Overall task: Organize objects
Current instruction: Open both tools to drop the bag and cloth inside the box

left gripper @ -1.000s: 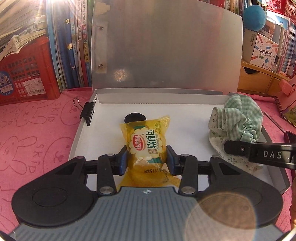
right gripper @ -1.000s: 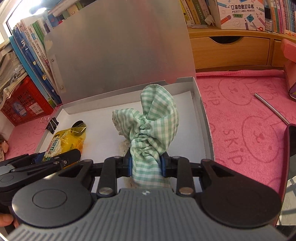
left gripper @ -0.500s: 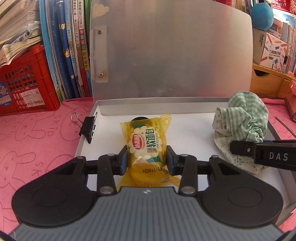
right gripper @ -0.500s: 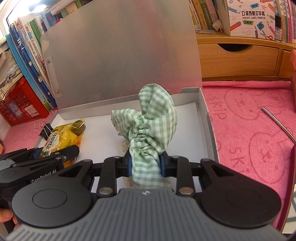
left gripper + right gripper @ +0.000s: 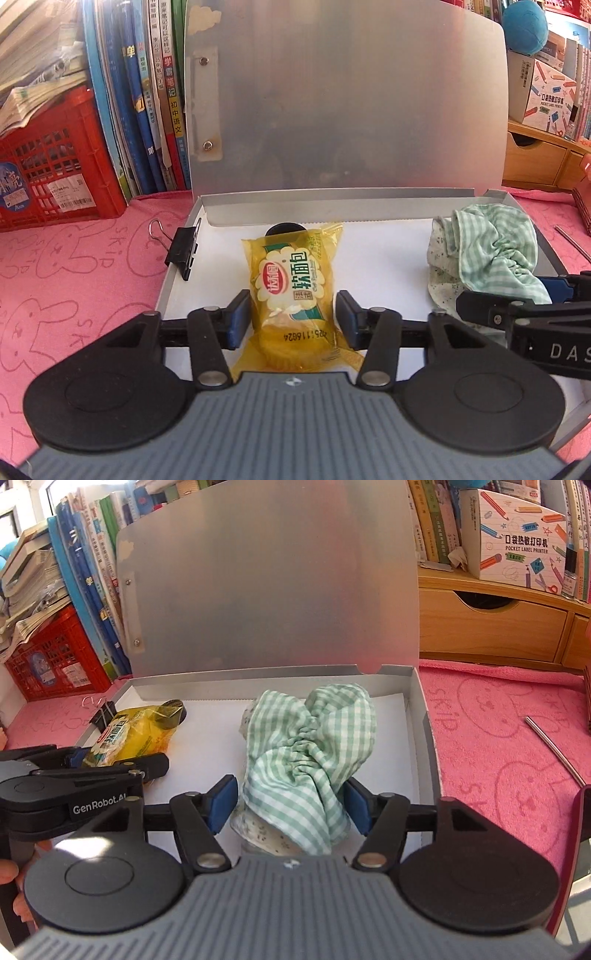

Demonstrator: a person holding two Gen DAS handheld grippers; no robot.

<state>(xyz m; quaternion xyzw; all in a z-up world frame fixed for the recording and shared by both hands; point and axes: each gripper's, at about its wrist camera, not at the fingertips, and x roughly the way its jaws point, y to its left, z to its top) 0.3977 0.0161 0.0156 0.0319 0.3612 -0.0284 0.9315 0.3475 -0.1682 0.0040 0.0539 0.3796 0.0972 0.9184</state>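
Observation:
A yellow bread packet (image 5: 291,291) lies on the white floor of an open silver box (image 5: 177,266), between the fingers of my left gripper (image 5: 293,317), whose jaws stand open with small gaps beside the packet. A green checked cloth (image 5: 310,753) rests in the box's right half, between the open fingers of my right gripper (image 5: 290,805). The packet (image 5: 129,734) and the left gripper (image 5: 122,768) also show in the right wrist view. The cloth (image 5: 484,254) and the right gripper (image 5: 513,295) show in the left wrist view. A black round object (image 5: 282,229) lies behind the packet.
The box lid (image 5: 347,110) stands upright at the back. A black binder clip (image 5: 181,251) grips the box's left wall. A red crate (image 5: 48,173) and books (image 5: 147,92) stand at back left. A wooden drawer unit (image 5: 491,627) and a metal rod (image 5: 554,749) are right, on pink cloth (image 5: 491,746).
Both grippers have opened: the left let go of the bread packet and the right let go of the cloth. Both objects now rest on the box floor.

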